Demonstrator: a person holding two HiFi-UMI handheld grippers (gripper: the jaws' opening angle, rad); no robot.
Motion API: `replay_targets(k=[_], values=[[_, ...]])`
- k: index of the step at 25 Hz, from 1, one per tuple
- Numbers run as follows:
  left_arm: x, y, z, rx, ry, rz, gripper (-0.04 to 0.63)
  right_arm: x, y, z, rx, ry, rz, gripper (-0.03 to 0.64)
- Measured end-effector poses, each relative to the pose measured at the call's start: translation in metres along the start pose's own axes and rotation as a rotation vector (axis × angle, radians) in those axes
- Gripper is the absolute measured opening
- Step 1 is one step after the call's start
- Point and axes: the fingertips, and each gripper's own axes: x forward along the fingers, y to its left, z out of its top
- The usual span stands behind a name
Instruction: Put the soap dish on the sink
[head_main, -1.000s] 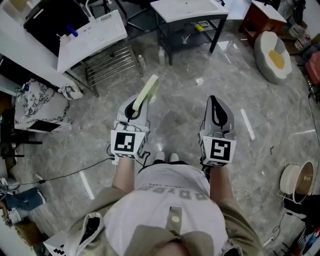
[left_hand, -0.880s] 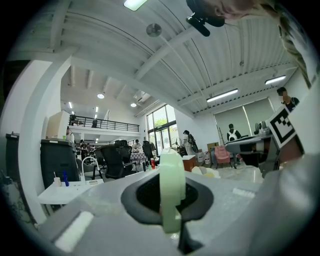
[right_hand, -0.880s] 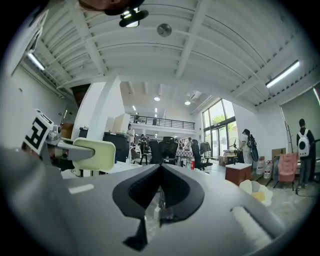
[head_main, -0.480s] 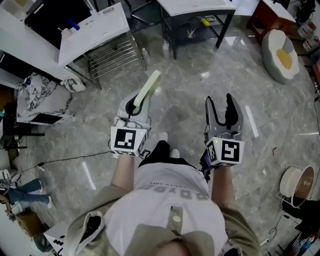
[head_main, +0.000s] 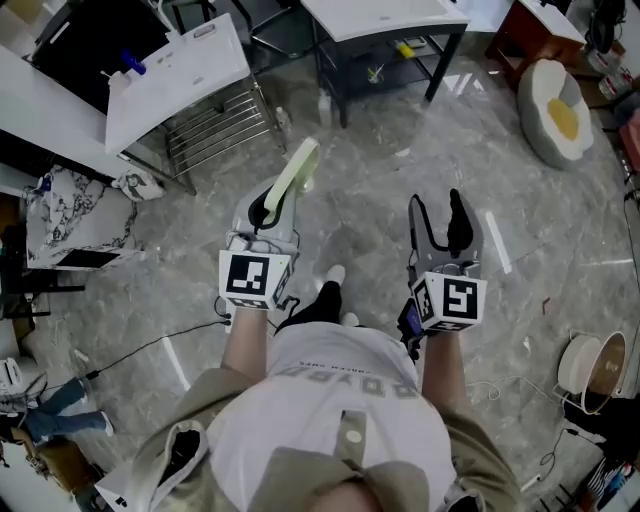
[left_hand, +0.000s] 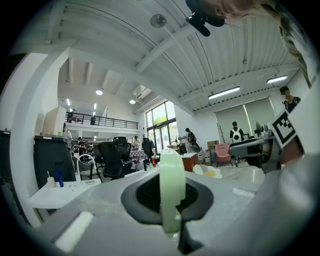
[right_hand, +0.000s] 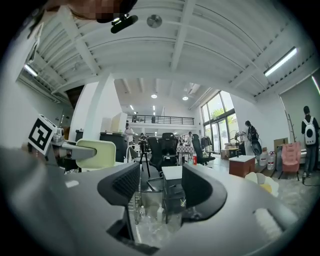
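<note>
Your right hand-held gripper's (head_main: 438, 206) jaws have just been opening, with nothing between them. Your left hand-held gripper (head_main: 270, 206) is clenching the pale green soap dish (head_main: 296, 172) over the floor (head_main: 365, 190). You are judged to be mid-carry, and reaching the sink comes next.

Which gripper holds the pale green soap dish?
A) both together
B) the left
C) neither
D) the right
B: the left gripper is shut on the soap dish; the right gripper has just been opening, with nothing between its fingers.
</note>
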Motion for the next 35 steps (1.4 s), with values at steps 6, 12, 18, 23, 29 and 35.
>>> replay_targets(k=[6, 12, 18, 23, 29, 35], values=[[0.051, 0.036, 0.021, 0.021, -0.056, -0.007, 0.012, 0.06, -0.006, 0.019, 0.004, -0.039, -0.018, 0.267], [0.098, 0.064, 0.033, 0.037, -0.098, -0.03, 0.012, 0.115, -0.007, 0.028, -0.012, -0.063, -0.045, 0.267], [0.131, 0.079, 0.032, 0.028, -0.089, -0.05, 0.012, 0.148, -0.008, 0.029, -0.014, -0.056, -0.053, 0.267], [0.151, 0.083, 0.018, 0.002, -0.054, -0.053, 0.013, 0.167, -0.013, 0.016, -0.002, -0.018, -0.047, 0.267], [0.186, 0.081, -0.001, -0.02, -0.005, -0.042, 0.012, 0.193, -0.034, 0.002, -0.004, 0.016, -0.027, 0.267], [0.243, 0.072, 0.007, -0.004, -0.01, -0.008, 0.012, 0.234, -0.082, 0.004, -0.002, 0.008, 0.01, 0.267]])
